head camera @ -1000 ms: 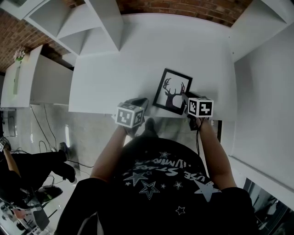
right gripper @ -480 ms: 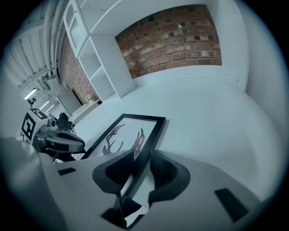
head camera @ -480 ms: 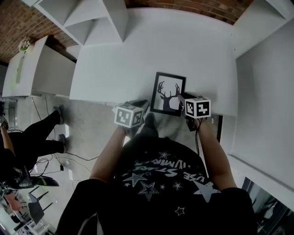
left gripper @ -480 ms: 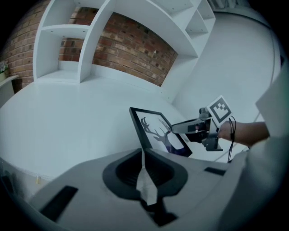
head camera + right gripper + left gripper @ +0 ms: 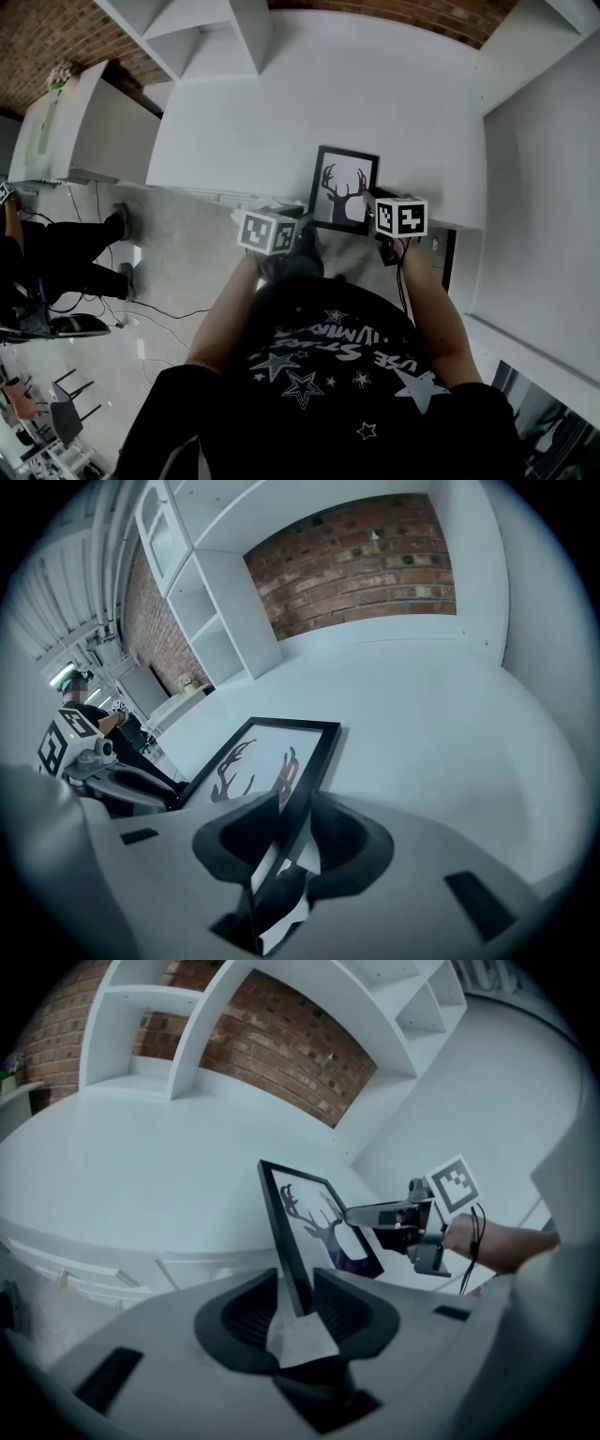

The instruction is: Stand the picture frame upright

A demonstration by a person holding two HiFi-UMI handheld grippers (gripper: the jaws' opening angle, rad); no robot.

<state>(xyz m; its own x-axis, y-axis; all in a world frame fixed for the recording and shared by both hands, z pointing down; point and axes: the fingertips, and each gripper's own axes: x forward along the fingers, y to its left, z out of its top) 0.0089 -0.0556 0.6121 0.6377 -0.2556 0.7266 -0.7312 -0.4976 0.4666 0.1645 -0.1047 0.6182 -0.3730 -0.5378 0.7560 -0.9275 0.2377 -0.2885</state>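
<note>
A black picture frame [image 5: 345,187] with a deer-head print lies at the white table's [image 5: 281,103] front edge, its near end held slightly off the surface. My right gripper [image 5: 370,203] is shut on the frame's right edge [image 5: 281,789], which runs deep between its jaws; they have just been closing further. My left gripper [image 5: 298,220] is at the frame's lower left corner. Its jaws have just been opening, and the frame's edge [image 5: 292,1269] now stands between the pads with a thin gap on each side. The left gripper view also shows the right gripper [image 5: 361,1215] on the far edge.
White shelving [image 5: 202,28] stands at the table's back left before a brick wall [image 5: 394,14]. A white wall [image 5: 548,169] borders the table's right side. The table's front edge [image 5: 225,192] runs just under both grippers. A person [image 5: 56,253] is on the floor at the left.
The frame has turned from a slant to square with the table's edge in the right gripper's hold. The left gripper has moved right to the frame's lower left corner.
</note>
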